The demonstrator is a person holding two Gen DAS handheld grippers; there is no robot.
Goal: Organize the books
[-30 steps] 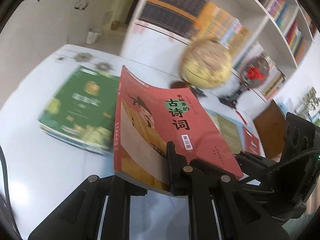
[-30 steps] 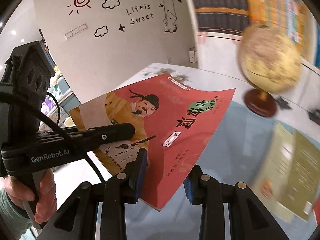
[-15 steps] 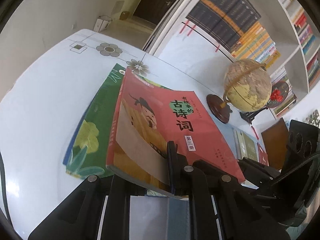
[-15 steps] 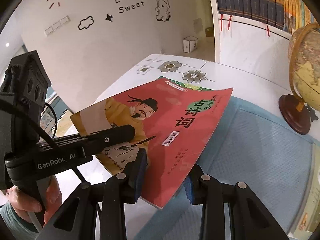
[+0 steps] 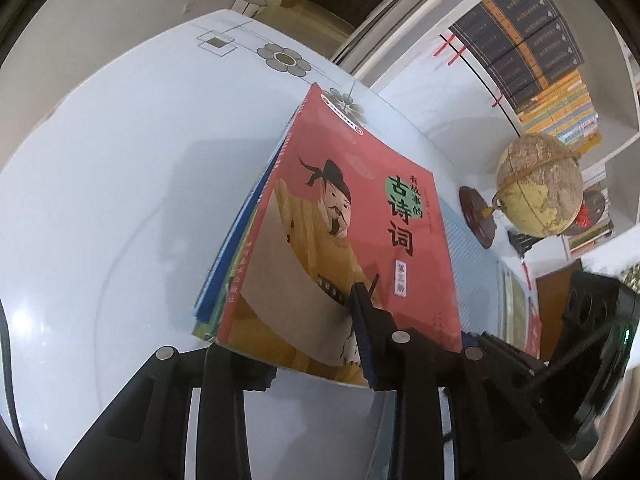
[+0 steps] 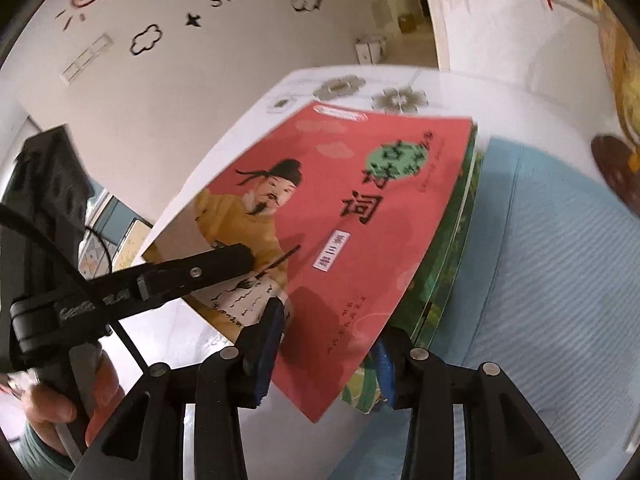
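A red book with a robed figure on its cover (image 5: 360,216) (image 6: 360,208) lies on top of a stack of green and blue books (image 5: 224,280) (image 6: 448,272) on the white table (image 5: 100,200). My left gripper (image 5: 296,332) straddles the red book's near edge, one finger above the cover and the other below; its jaws are opening and the pads no longer press. My right gripper (image 6: 328,332) straddles the near corner the same way, jaws opening, with a gap above the cover. The left gripper's upper finger (image 6: 224,260) shows in the right wrist view.
A light blue mat (image 6: 540,260) lies right of the stack. A globe on a wooden base (image 5: 540,188) stands beyond it, before a full bookshelf (image 5: 540,52). More flat books (image 5: 516,304) lie at the right. A person's hand (image 6: 52,400) holds the left gripper.
The red book came down and left from mid-air onto the green book's stack. Both grippers' jaws have widened off its cover.
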